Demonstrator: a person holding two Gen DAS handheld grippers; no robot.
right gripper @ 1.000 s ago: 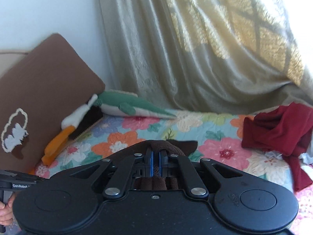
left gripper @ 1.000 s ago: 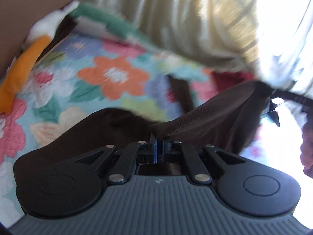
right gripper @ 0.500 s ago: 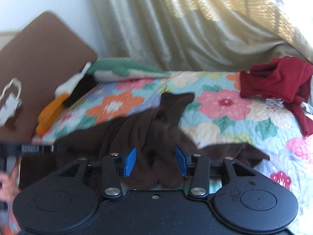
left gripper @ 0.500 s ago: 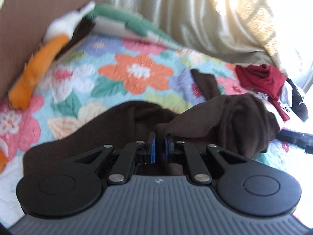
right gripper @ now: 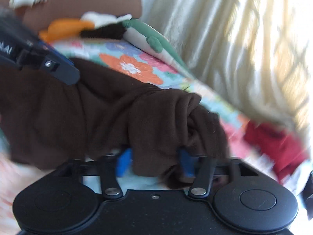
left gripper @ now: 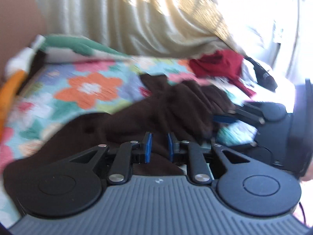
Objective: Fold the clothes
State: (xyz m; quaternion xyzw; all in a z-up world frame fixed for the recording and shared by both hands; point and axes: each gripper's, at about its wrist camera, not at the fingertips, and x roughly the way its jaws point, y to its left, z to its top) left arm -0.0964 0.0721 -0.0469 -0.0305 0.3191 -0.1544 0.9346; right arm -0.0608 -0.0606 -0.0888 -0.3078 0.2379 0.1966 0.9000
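Blue pads of my left gripper (left gripper: 158, 146) are parting, a fold of the brown garment (left gripper: 176, 105) between them but no longer pinched, while my right gripper (right gripper: 154, 162) is closing on a bunched roll of the same cloth, its pads beside the roll and not yet pressing. Beyond them the garment lies heaped on the flowered quilt (left gripper: 92, 90); the white letters on the left gripper's side in the right view are too blurred to read. Farther back sit a red garment (left gripper: 219, 66), a green and orange plush toy (right gripper: 109, 27) and the pale curtain (left gripper: 137, 15)
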